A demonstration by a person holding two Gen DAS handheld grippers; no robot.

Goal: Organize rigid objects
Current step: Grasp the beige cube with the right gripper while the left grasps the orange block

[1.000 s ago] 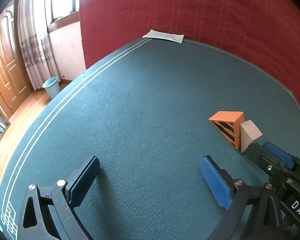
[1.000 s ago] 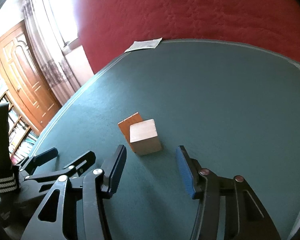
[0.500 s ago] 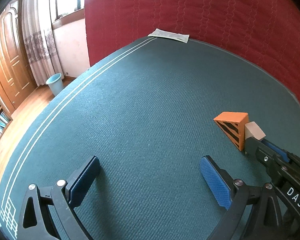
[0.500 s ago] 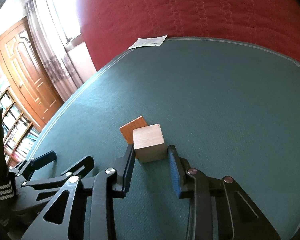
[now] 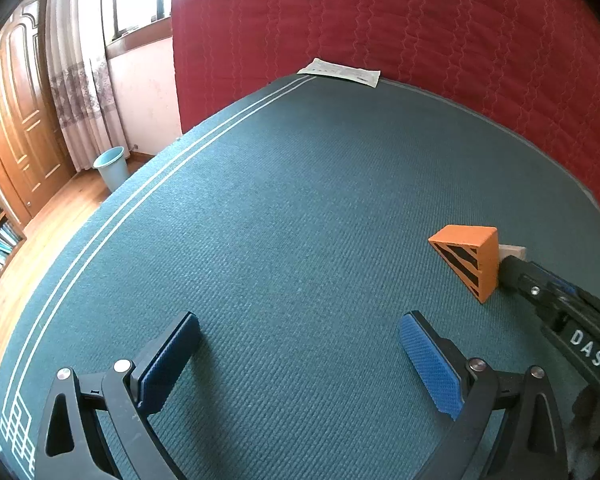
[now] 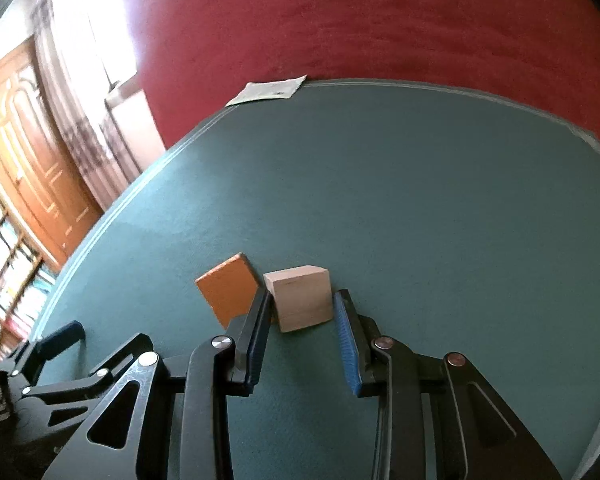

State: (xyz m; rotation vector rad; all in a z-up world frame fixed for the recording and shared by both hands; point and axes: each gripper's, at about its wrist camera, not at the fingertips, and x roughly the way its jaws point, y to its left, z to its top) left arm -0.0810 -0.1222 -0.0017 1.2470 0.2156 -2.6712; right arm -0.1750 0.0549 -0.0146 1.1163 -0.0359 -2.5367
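Bare green bench [image 5: 300, 220] is lying open ahead; only the orange wedge [image 5: 470, 260] and wooden cube [image 6: 300, 298], side by side, are blocking passage at right.

I see a bench [image 5: 300, 208] covered in ribbed teal cloth with pale double lines along its edge. From my left wrist view, an orange wedge [image 5: 470, 262] with black stripes lies on it at about 3 o'clock, a pale wooden cube [image 6: 300, 298] touching its far side. A white paper slip [image 5: 342, 72] lies at the far edge, near 12 o'clock, against the red quilted backdrop [image 5: 420, 32].
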